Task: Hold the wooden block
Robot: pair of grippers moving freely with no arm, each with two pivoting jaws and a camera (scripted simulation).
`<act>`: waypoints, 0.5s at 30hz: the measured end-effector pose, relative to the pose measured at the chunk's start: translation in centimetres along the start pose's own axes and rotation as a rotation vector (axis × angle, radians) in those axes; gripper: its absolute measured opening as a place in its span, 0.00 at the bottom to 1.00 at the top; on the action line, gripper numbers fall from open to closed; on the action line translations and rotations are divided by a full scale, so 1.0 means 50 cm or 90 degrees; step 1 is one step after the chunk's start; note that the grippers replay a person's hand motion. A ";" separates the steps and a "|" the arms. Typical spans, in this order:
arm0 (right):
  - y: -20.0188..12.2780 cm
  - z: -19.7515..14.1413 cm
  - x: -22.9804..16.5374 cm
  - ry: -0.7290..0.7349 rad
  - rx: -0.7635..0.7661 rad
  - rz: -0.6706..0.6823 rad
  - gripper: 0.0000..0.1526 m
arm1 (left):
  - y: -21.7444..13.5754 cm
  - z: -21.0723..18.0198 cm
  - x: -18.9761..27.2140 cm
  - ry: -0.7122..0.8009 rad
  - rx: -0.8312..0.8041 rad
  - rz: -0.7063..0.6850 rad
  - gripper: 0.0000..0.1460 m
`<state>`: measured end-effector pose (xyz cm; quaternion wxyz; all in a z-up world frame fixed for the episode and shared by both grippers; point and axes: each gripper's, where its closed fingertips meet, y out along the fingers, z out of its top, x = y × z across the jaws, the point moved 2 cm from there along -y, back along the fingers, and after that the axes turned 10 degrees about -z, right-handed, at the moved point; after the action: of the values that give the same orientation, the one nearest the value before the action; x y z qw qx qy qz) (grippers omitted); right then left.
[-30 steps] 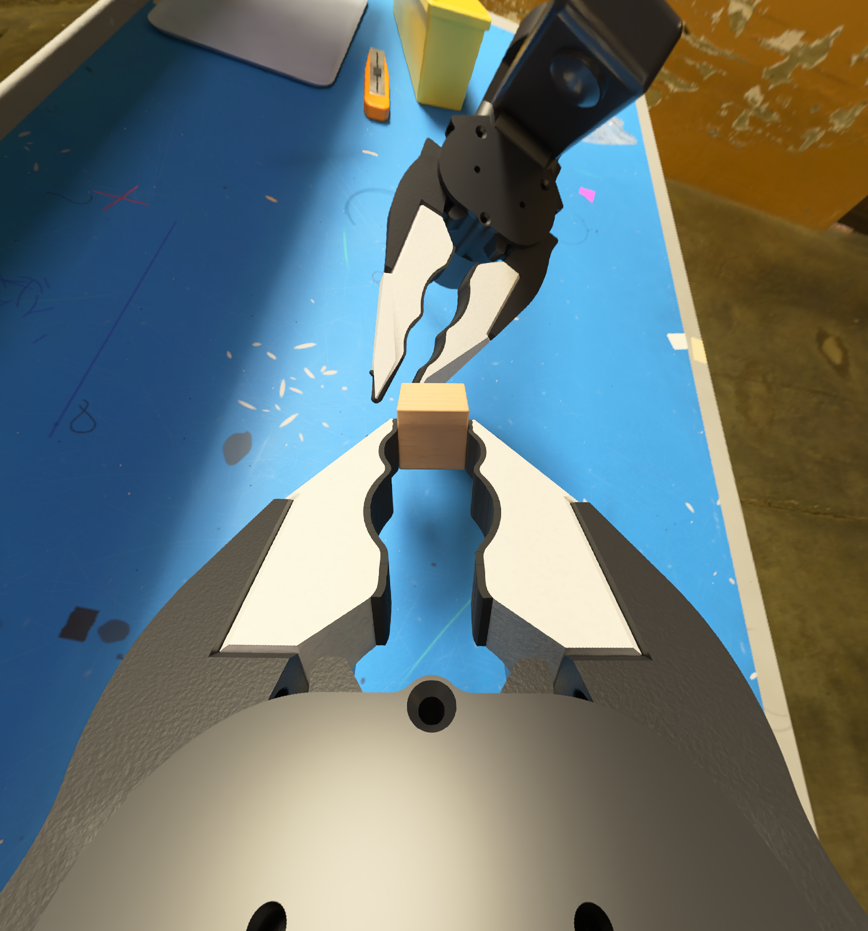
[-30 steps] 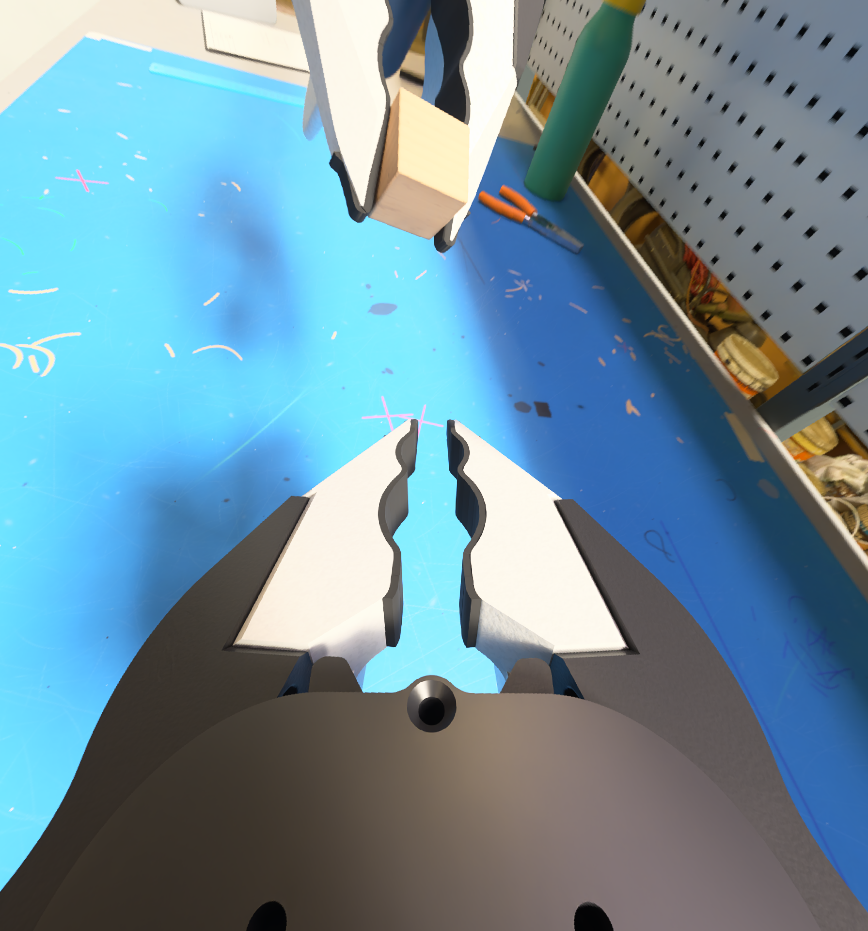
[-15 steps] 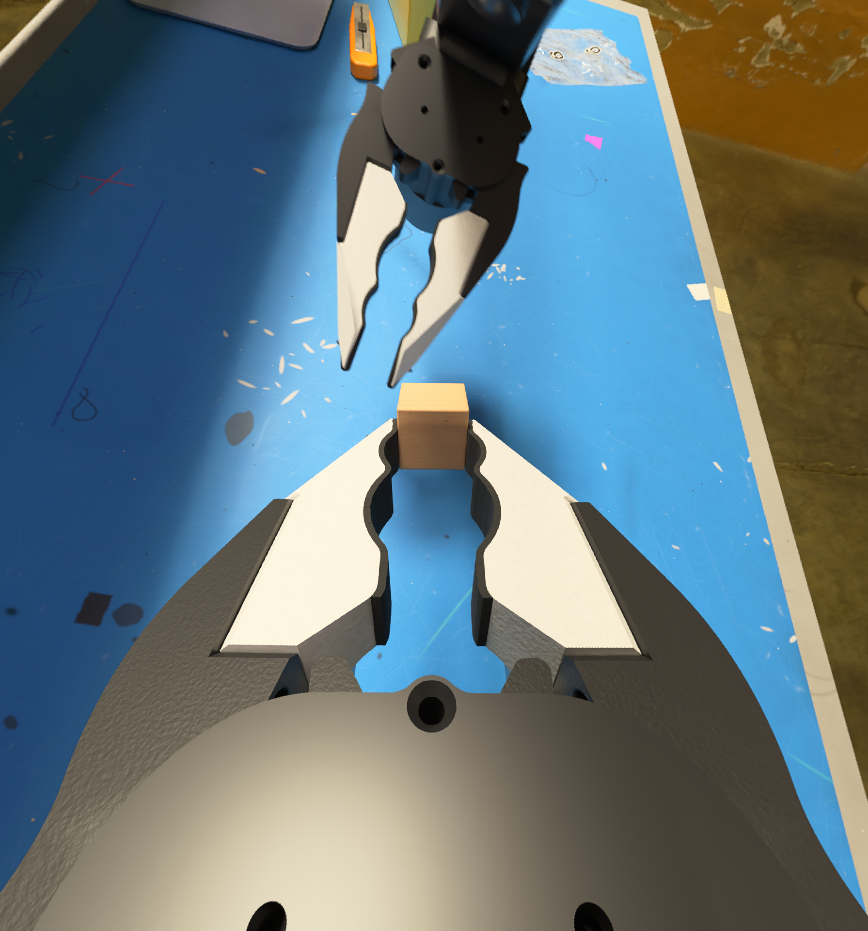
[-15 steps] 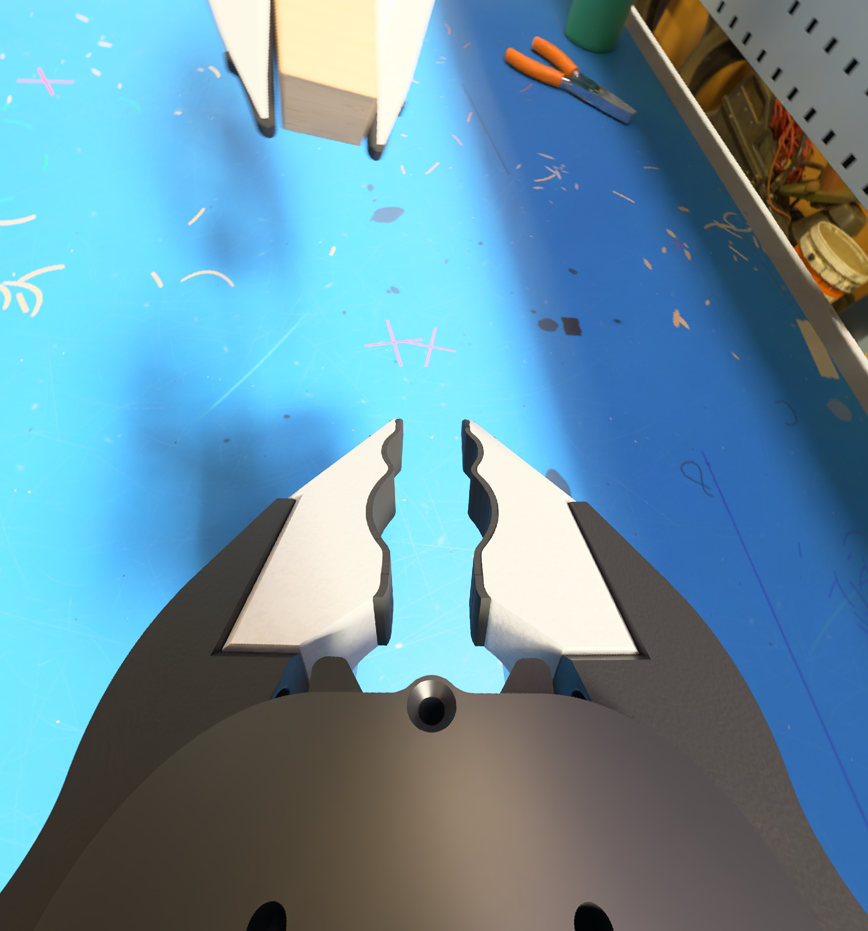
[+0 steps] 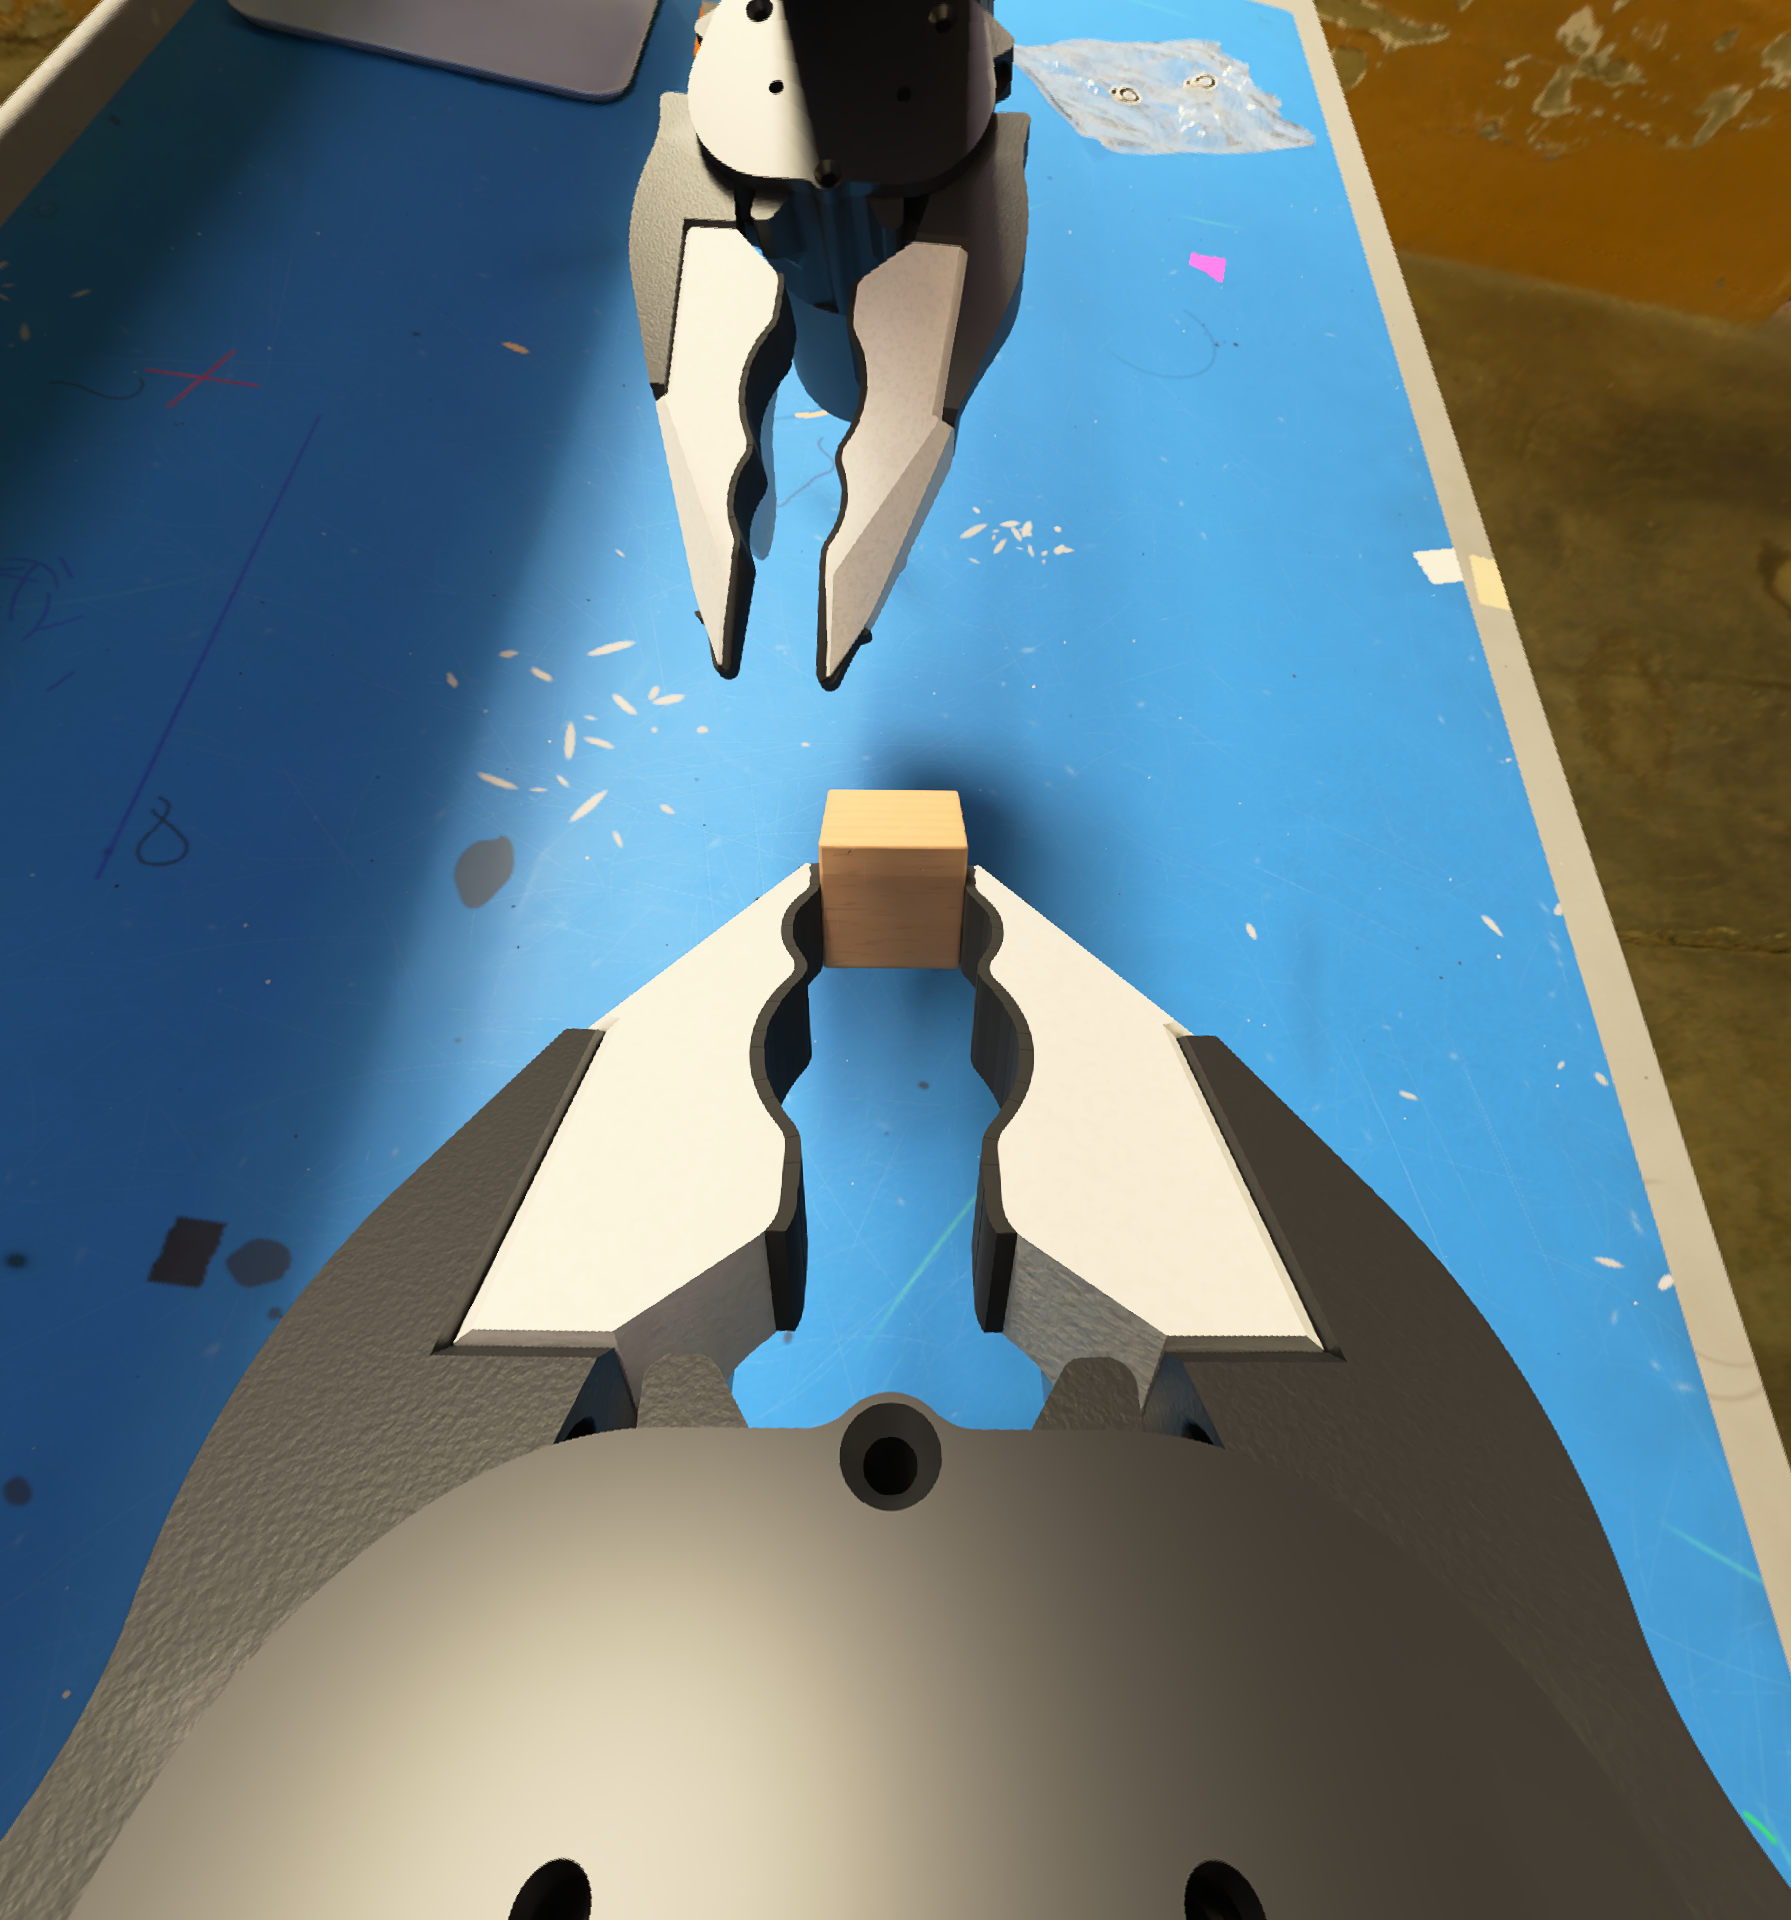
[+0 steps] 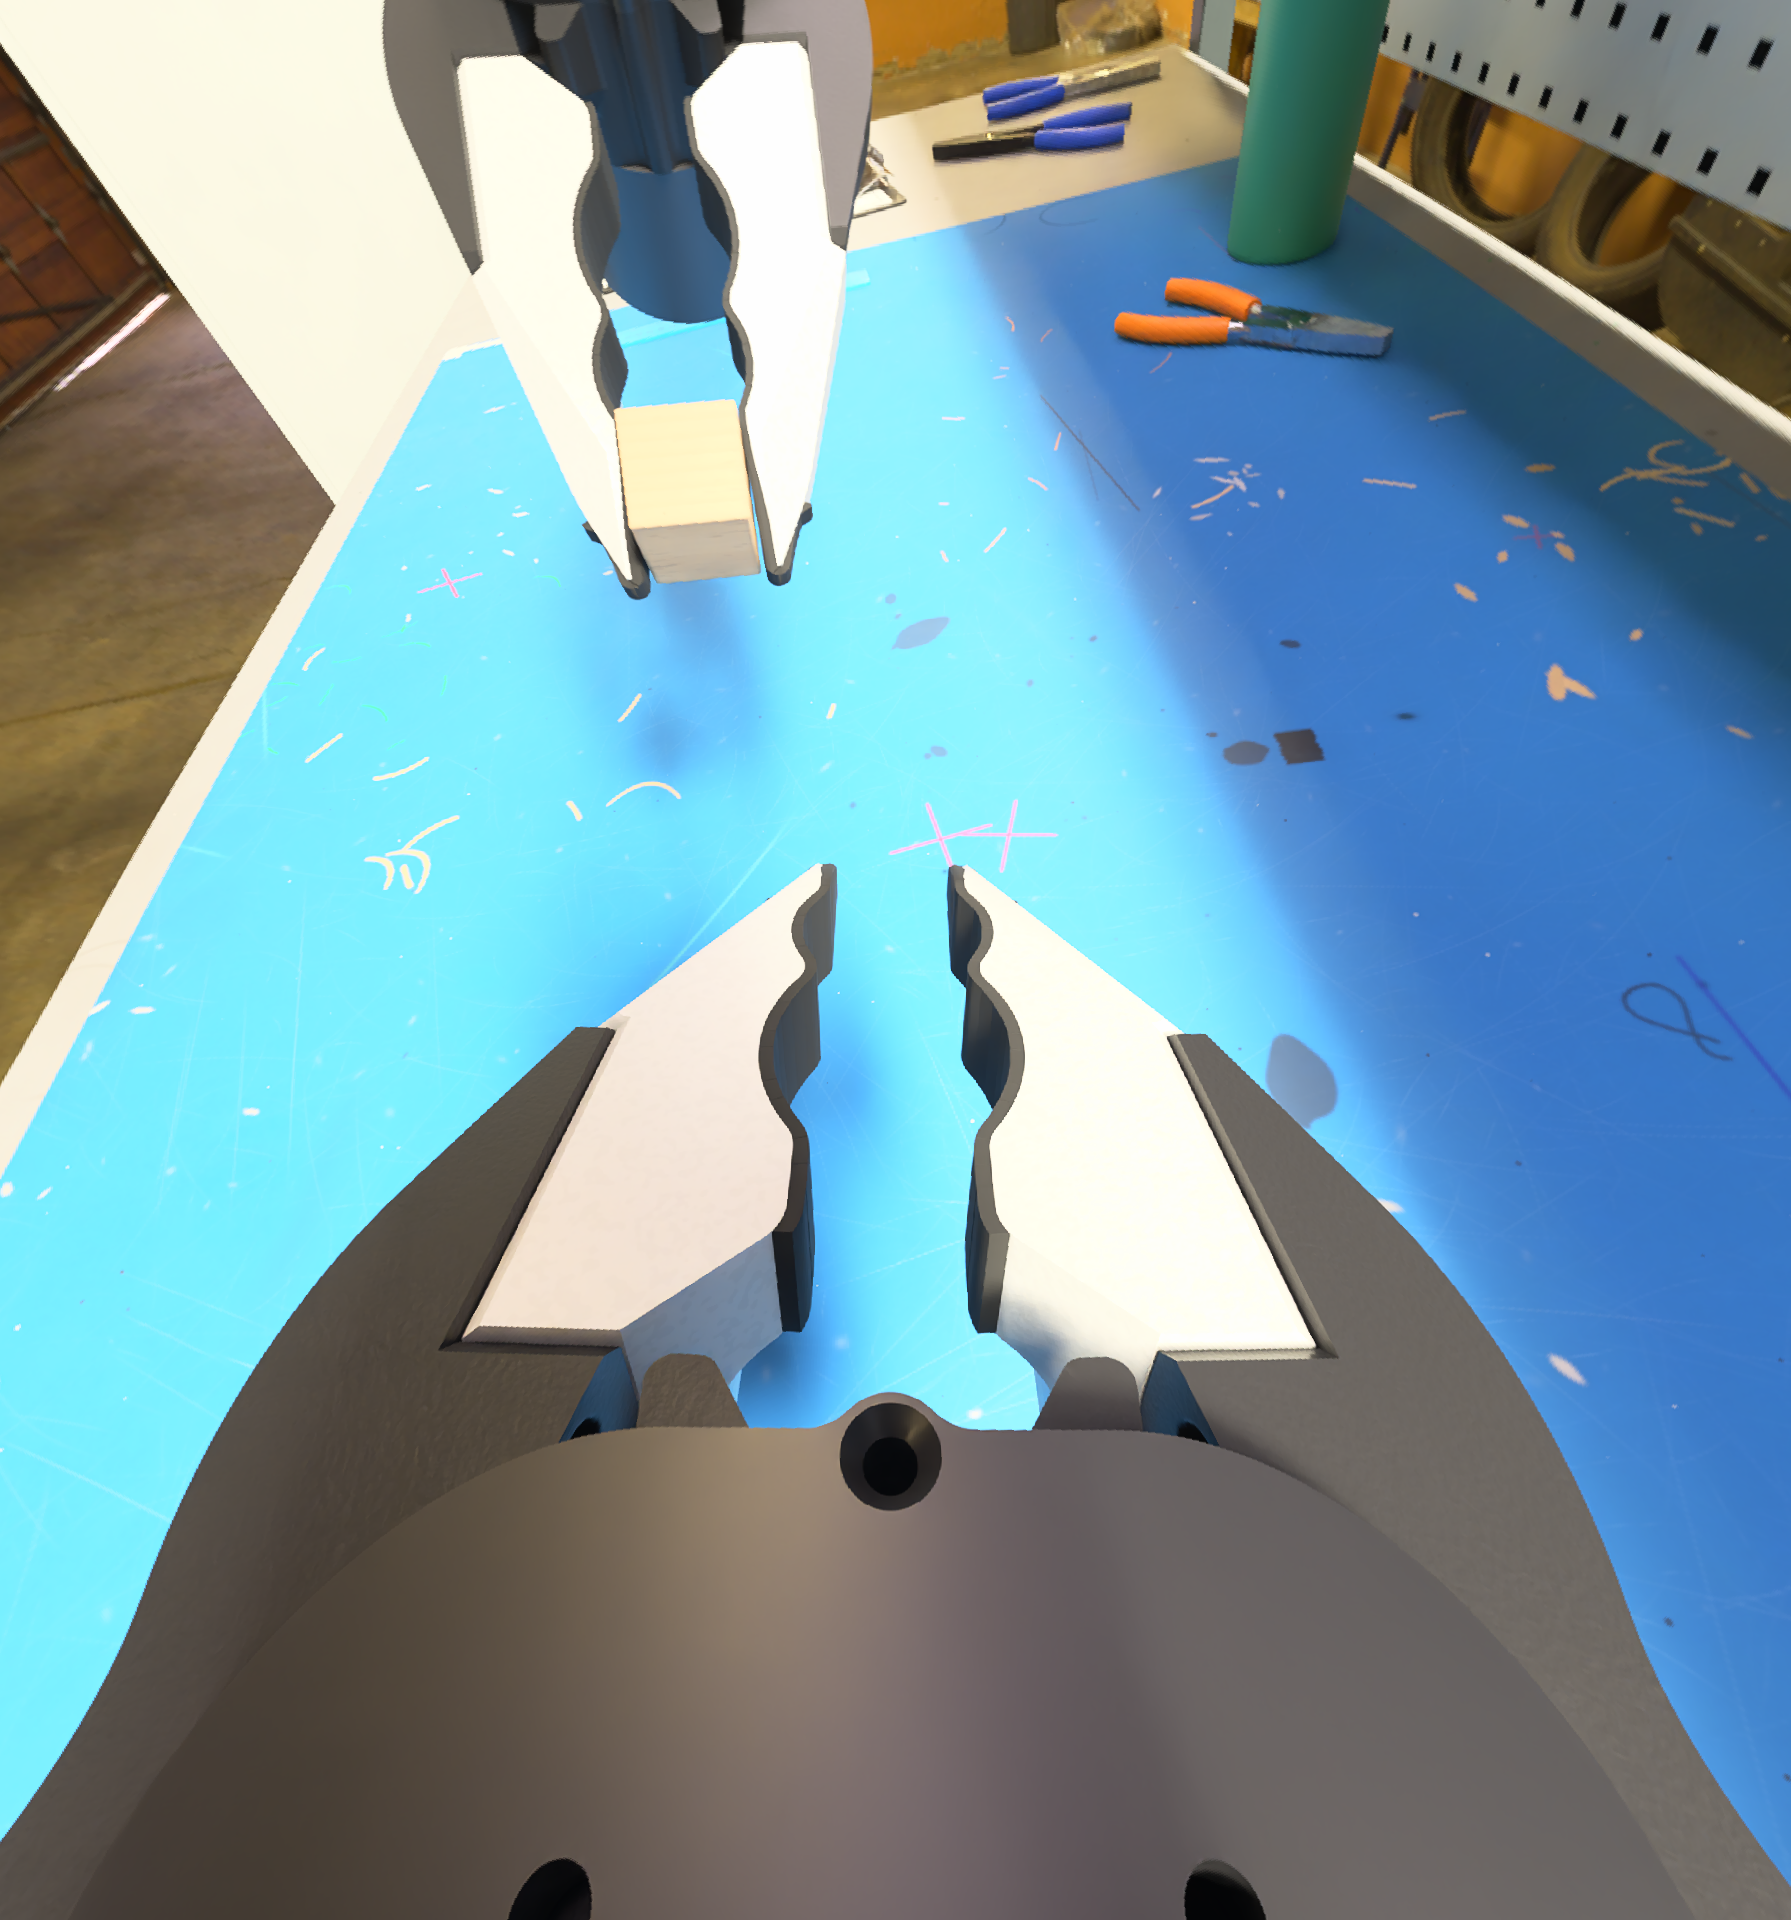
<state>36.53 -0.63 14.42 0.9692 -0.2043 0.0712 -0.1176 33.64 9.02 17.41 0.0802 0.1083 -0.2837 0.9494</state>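
A small wooden block (image 5: 891, 914) is clamped between the fingertips of my left gripper (image 5: 891, 878), which is shut on it and holds it a little above the blue mat (image 5: 1234, 831). My right gripper (image 5: 777, 673) faces it from beyond the block, apart from it, fingers parted and empty. In the right wrist view my right gripper (image 6: 891, 873) is open with nothing between its fingers. The left gripper (image 6: 708, 580) with the block (image 6: 683, 488) hangs ahead of it at the upper left.
Orange-handled pliers (image 6: 1244, 322), a green bottle (image 6: 1286, 135) and blue-handled pliers (image 6: 1057, 114) lie at the far side by a pegboard wall. A clear plastic bag (image 5: 1161, 94) and a grey pad (image 5: 455, 42) lie behind the right gripper. The table edge (image 5: 1556, 779) runs close on the right.
The right gripper has opened wider and drawn back from the block, swinging to face it head-on. The left gripper still holds the block the same way.
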 end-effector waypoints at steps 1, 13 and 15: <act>0.003 -0.003 0.001 0.006 -0.003 0.000 0.14 | 0.001 -0.002 -0.001 0.001 -0.002 0.001 0.17; 0.019 -0.021 0.006 0.011 -0.030 -0.025 0.14 | 0.017 -0.046 -0.029 -0.010 -0.064 0.041 0.17; 0.020 -0.022 0.008 0.011 -0.032 -0.028 0.14 | 0.016 -0.052 -0.033 -0.014 -0.068 0.044 0.17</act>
<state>36.92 -0.28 13.00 0.9602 -0.2292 0.0780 -0.1391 34.65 9.64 14.47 0.0502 0.1042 -0.3381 0.9340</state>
